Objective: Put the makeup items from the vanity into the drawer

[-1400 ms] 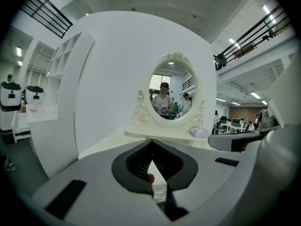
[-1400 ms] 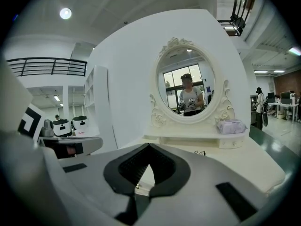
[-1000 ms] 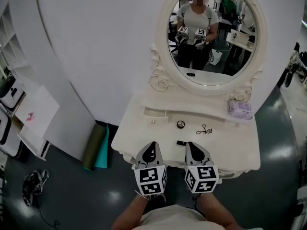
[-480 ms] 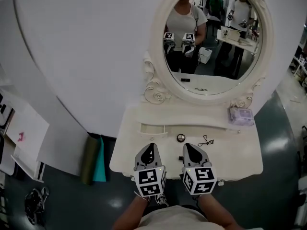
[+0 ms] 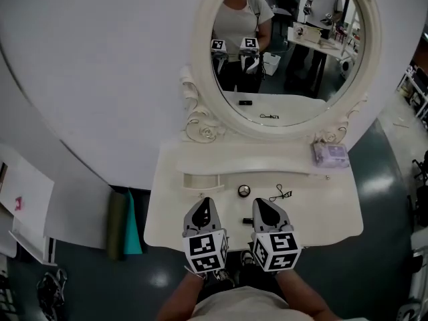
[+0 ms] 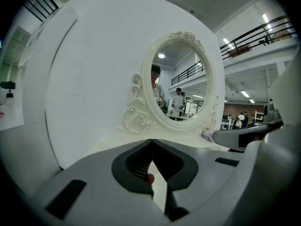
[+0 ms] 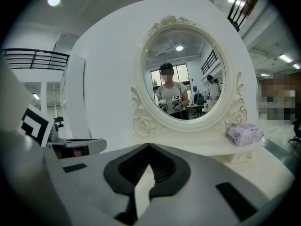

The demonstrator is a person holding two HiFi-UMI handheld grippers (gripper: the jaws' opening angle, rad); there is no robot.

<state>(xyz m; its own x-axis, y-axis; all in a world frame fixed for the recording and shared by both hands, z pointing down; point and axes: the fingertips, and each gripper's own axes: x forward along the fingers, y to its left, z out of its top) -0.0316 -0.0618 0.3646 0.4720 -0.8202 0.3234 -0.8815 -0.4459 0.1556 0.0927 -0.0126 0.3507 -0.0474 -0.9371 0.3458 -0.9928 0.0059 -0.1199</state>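
On the white vanity [image 5: 334, 209] lie a small round compact [image 5: 244, 190], a black eyelash curler [image 5: 280, 194] and a short black stick-shaped item [image 5: 246, 218]. A shallow little drawer [image 5: 204, 179] stands out from the raised shelf at the left. My left gripper [image 5: 204, 200] and right gripper [image 5: 260, 201] hover side by side over the vanity's front edge, with the black stick between their bodies. Both are shut with nothing in them; the tips meet in the left gripper view [image 6: 151, 140] and the right gripper view [image 7: 149, 145]. The compact lies just beyond the tips.
An oval mirror [image 5: 281, 45] in an ornate frame rises behind the shelf and reflects a person holding the grippers. A purple packet [image 5: 330, 154] sits on the shelf's right end. Rolled green and teal mats [image 5: 124, 223] lean on the floor left of the vanity.
Both grippers have moved forward over the vanity's front edge. The black stick, earlier ahead of the tips, now lies between the gripper bodies. The jaws stayed shut.
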